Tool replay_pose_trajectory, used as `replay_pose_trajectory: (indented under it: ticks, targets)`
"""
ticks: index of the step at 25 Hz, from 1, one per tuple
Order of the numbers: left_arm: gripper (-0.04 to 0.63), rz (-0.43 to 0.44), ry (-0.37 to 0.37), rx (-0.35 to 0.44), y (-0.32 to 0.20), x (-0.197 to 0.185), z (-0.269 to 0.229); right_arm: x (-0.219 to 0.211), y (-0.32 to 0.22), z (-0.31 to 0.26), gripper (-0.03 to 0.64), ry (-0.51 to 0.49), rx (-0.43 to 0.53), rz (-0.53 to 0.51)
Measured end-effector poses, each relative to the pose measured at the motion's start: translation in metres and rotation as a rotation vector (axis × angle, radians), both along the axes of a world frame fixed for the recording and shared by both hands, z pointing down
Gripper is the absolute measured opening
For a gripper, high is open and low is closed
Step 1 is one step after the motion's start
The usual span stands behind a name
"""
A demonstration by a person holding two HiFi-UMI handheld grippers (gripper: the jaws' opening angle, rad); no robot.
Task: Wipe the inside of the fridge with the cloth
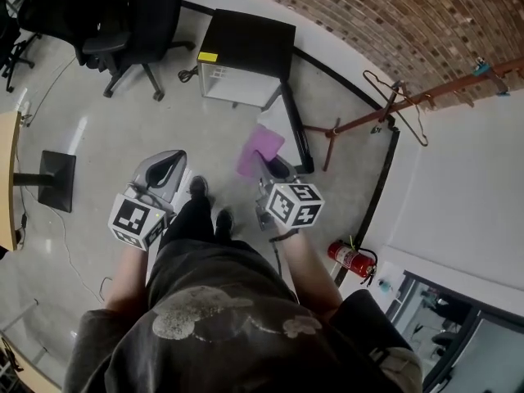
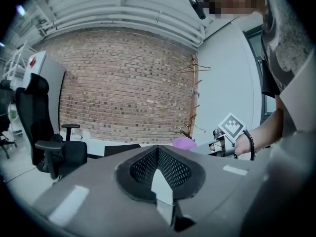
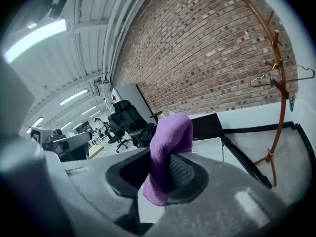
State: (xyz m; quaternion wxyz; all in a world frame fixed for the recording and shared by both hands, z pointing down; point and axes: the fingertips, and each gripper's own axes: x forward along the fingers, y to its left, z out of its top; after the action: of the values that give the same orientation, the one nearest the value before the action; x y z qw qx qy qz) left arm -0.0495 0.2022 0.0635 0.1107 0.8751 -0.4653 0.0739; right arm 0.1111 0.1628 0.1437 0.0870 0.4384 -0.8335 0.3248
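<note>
A small fridge (image 1: 243, 52) with a black top and white body stands on the floor ahead of me, its black door (image 1: 295, 129) swung open to the right. My right gripper (image 1: 275, 169) is shut on a purple cloth (image 1: 260, 149) and hangs in the air short of the fridge. In the right gripper view the cloth (image 3: 168, 147) is pinched between the jaws of the right gripper (image 3: 165, 169), with the fridge (image 3: 210, 135) beyond it. My left gripper (image 1: 172, 162) is held level to the left, shut with nothing in it; its jaws meet in the left gripper view (image 2: 158, 153).
A black office chair (image 1: 135, 23) stands left of the fridge. A wooden coat rack (image 1: 393, 105) with a hanger leans by the brick wall (image 1: 393, 15). A red fire extinguisher (image 1: 352, 259) sits at the right wall. A black stand base (image 1: 56, 180) lies at the left.
</note>
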Motion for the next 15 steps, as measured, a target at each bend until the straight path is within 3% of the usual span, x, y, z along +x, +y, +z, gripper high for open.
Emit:
replay_pose_trajectory:
  ticks: [15]
  targets:
    - [0.018, 0.083, 0.047, -0.057, -0.158, -0.033, 0.049, -0.047, -0.131, 0.048, 0.074, 0.058, -0.076, 0.091]
